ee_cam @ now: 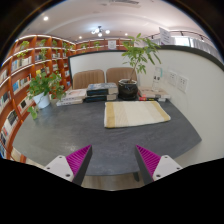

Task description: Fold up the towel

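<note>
Spread fingers (78,160) of the gripper (113,163) are hovering, gripping nothing, above the table (70,130); towel (136,113) is lying beyond.

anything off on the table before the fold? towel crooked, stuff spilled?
Nothing stands out. The towel lies flat and spread on the grey table, beyond the hand-held gripper, whose fingers are open and hold nothing. The potted plant and the items along the table's far edge stand upright; no spill shows.
</note>
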`<state>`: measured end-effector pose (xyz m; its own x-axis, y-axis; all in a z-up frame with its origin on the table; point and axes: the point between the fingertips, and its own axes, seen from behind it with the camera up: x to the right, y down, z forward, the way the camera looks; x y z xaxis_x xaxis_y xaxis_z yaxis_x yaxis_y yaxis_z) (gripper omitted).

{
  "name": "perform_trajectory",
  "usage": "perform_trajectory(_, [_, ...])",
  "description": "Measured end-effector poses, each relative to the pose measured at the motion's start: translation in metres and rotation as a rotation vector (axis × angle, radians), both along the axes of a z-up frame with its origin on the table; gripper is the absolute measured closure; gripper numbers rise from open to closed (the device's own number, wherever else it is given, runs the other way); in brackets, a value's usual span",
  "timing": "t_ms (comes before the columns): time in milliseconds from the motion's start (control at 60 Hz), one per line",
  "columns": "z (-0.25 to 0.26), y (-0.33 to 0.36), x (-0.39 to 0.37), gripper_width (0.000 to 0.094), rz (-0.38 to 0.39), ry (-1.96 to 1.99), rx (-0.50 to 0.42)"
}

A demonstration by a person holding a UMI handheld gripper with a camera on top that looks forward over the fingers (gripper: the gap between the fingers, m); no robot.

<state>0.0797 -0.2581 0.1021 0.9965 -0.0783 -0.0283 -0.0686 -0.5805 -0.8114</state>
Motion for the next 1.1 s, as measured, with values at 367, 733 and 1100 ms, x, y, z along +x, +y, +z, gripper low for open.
perform_trajectory(367, [-0.064, 0.253, 0.004, 0.0184, 0.081, -0.032, 0.0])
perform_trajectory(733, [-0.108, 0.307, -0.002, 0.0754, 0.116, -0.021, -0.044])
perform_trajectory(1100, [-0.02, 0.309, 0.048, 0.0884, 0.011, 0.246, -0.004])
